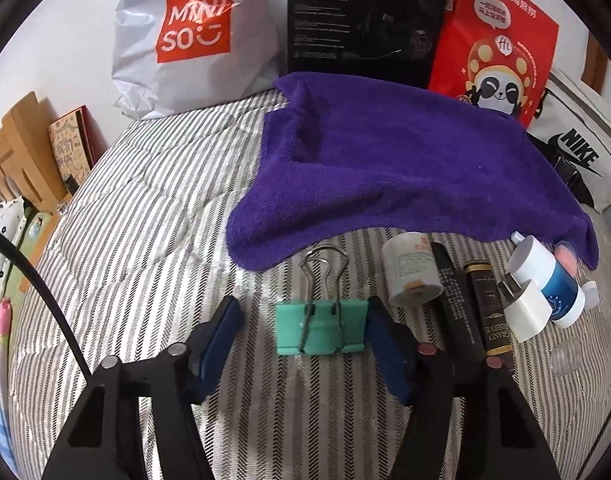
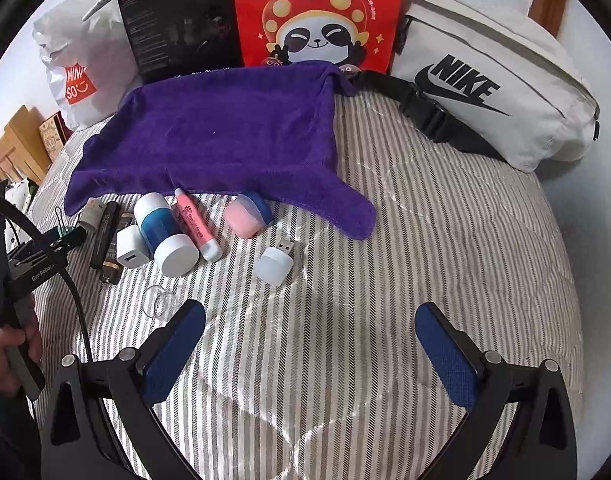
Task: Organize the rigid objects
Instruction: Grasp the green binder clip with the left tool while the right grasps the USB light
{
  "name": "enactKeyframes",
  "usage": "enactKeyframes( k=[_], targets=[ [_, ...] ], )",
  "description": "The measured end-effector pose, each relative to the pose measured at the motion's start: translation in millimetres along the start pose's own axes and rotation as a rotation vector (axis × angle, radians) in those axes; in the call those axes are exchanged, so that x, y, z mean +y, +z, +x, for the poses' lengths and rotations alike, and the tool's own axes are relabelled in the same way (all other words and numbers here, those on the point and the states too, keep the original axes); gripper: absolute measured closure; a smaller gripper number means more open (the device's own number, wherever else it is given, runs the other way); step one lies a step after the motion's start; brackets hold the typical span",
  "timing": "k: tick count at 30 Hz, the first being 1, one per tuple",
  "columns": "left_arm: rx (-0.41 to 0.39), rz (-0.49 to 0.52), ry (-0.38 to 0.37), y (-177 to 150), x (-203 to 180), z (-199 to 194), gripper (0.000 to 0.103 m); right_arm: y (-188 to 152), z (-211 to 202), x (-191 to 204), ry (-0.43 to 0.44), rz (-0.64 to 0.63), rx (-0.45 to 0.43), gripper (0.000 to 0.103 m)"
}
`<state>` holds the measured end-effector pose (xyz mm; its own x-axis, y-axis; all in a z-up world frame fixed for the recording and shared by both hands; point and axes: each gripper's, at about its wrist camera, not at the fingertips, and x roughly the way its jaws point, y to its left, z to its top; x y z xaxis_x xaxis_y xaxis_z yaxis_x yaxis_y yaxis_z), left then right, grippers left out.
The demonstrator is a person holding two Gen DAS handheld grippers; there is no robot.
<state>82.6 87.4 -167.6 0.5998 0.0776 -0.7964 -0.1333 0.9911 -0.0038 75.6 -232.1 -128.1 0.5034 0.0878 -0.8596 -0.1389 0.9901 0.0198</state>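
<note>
Sorting looked barely begun: the small items lay loose in a row on the striped bed, none yet on the purple towel. Left tool part-open, straddling the green binder clip; right pad touching its edge, left pad apart. Clip flat, wire handles pointing away. Right tool wide open, empty; USB night-light just ahead.

Your left tool is showing black angular arms, dark blue textured pads and silver and reddish screw heads. A black cable is arcing beside it. Your right tool is wearing the same black frame, blue pads and silver rivets. White "GenRobot" lettering is marking the left tool's body.
</note>
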Motion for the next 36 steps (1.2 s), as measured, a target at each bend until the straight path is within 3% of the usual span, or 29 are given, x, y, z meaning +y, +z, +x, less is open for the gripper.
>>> enactKeyframes(
  k=[3,11,15,18,25,28,31,33,36],
  targets=[
    [-0.018,0.007,-0.011,-2.4,-1.9,-2.5,0.064,-1.1,10.2,-2.1,0.004,0.016,-0.010,0.000],
    [-0.026,0.007,-0.012,-4.1,-2.4,-3.0,0.064,4.2,39.7,-2.0,0.047,0.061,-0.038,0.009],
    [-0.026,0.006,-0.012,-3.8,-2.5,-2.9,0.064,9.9,53.7,4.6,0.061,0.080,-0.044,0.022],
    [-0.026,0.005,-0.013,-3.7,-2.8,-2.9,0.064,14.6,64.1,8.0,0.032,0.083,-0.043,0.027],
    [-0.026,0.005,-0.014,-4.5,-2.3,-2.6,0.064,14.2,63.8,0.9,-0.028,0.026,-0.040,0.028],
    [-0.026,0.005,-0.014,-4.4,-2.3,-2.7,0.063,11.0,64.1,-2.7,-0.022,0.023,-0.052,0.036],
    [-0.026,0.005,-0.014,-4.3,-2.6,-2.8,0.063,9.4,64.2,2.9,-0.006,-0.019,-0.076,0.051],
    [-0.027,0.004,-0.014,-4.4,-1.7,-2.7,0.063,9.7,64.7,7.6,0.014,-0.048,-0.087,0.072],
    [-0.027,0.006,-0.012,-4.3,-2.3,-2.9,0.064,9.4,63.8,11.4,0.032,-0.060,-0.079,0.078]
  ],
)
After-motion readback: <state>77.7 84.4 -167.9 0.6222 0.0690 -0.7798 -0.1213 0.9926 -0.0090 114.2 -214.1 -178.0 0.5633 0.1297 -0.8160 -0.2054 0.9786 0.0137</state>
